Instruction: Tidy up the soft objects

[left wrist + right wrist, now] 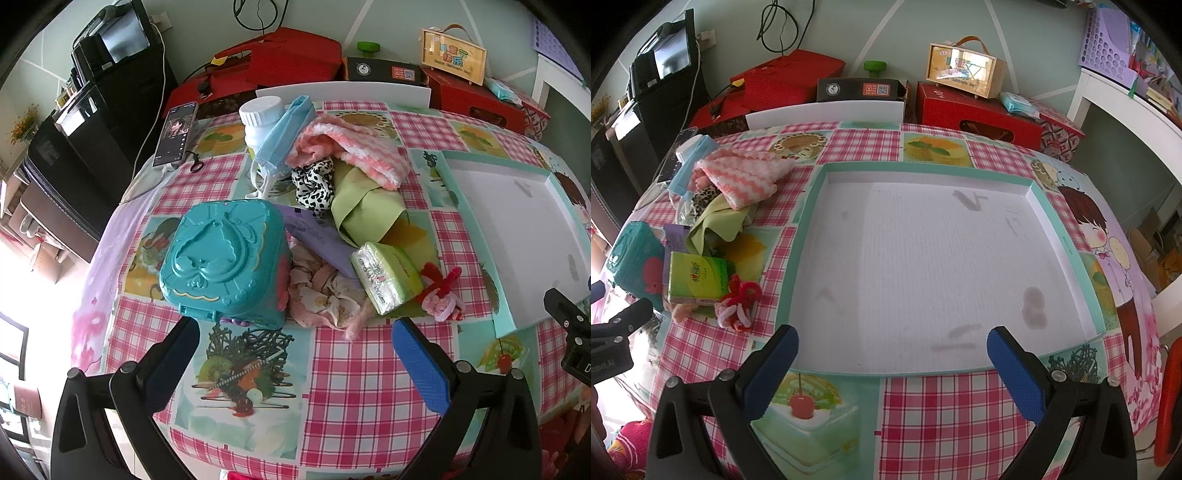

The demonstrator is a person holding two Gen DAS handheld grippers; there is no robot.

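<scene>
- A checked tablecloth (942, 413) covers the table.
- Soft things — pink towel (354, 147), green cloth (365, 206), scrunchie (314, 184) — lie piled left of the white tray (923, 258).
- Left gripper (295, 354) and right gripper (892, 363) both spread, holding nothing.

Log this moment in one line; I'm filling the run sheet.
left gripper: open, empty | right gripper: open, empty | tray: empty | soft pile: unsorted
</scene>
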